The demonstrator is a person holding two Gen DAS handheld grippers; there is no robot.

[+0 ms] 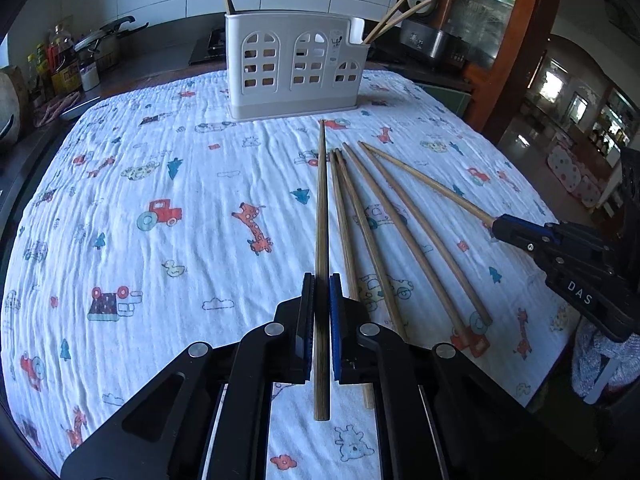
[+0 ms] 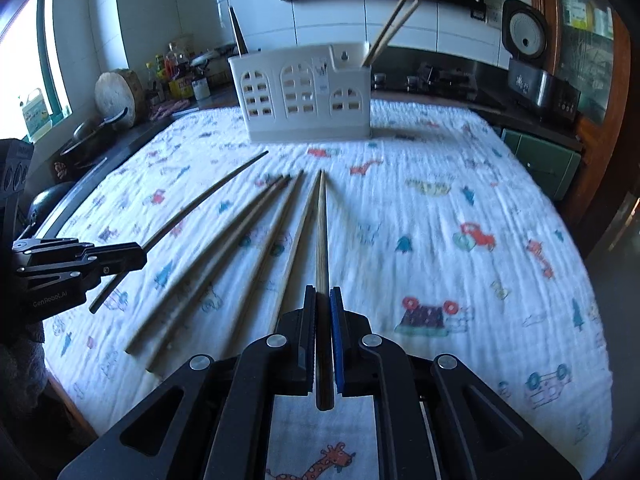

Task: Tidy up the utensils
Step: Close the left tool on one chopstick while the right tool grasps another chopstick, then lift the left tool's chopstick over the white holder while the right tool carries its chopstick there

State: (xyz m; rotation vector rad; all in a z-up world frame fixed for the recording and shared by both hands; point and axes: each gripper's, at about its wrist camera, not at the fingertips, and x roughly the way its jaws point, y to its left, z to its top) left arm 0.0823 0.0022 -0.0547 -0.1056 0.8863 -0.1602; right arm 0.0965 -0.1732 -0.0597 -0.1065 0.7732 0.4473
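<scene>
My left gripper [image 1: 322,288] is shut on one dark wooden chopstick [image 1: 321,200] that points at the white utensil holder [image 1: 294,68]. It holds the stick just above the printed cloth [image 1: 160,160]. Several loose chopsticks [image 1: 404,240] lie fanned out on the cloth to its right. At the right edge my right gripper [image 1: 500,226] grips a lighter chopstick [image 1: 432,188]. In the right wrist view the right gripper [image 2: 322,292] is shut on that chopstick [image 2: 321,232]. The left gripper [image 2: 140,256] shows at the left with its stick [image 2: 208,196]. The holder [image 2: 304,100] has chopsticks [image 2: 390,32] standing in its right compartment.
The cloth covers a table whose edges fall away on both sides. Bottles [image 1: 60,64] and a pot [image 1: 108,40] crowd the counter at the left. A rice cooker [image 1: 424,40] stands behind the holder at the right, and a round chopping block [image 2: 120,94] leans on the far left.
</scene>
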